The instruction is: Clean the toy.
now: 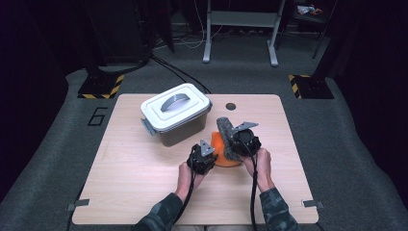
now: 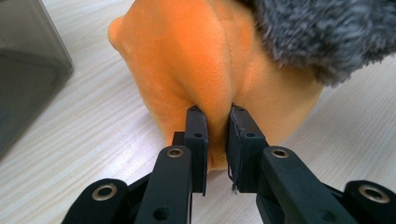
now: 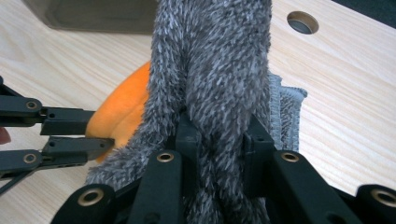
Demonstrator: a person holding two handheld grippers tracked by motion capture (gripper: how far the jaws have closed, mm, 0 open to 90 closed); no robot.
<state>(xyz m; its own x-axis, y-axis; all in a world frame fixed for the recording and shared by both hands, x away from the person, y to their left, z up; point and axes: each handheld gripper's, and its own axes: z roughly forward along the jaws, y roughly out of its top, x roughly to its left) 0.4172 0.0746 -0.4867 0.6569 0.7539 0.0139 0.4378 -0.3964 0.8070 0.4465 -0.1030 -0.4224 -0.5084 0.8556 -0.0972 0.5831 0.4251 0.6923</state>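
Observation:
An orange soft cloth (image 1: 217,144) lies bunched on the wooden table (image 1: 144,183), just in front of the box. A grey fluffy cloth (image 1: 225,129) lies draped over its right side. My left gripper (image 1: 213,153) comes in from the left and is shut on a pinched fold of the orange cloth (image 2: 187,60), with the left gripper's jaws (image 2: 217,116) squeezing it. My right gripper (image 1: 234,143) is shut on the grey fluffy cloth (image 3: 215,60), whose pile bulges between and above the jaws (image 3: 219,126). In the right gripper view the left gripper (image 3: 100,130) bites the orange cloth (image 3: 123,109).
A grey plastic box with a white clip-on lid and handle (image 1: 175,111) stands behind and to the left of the cloths, close to them (image 2: 28,70). A round cable hole (image 1: 230,106) sits near the table's far edge. Bare wood lies to the left and front.

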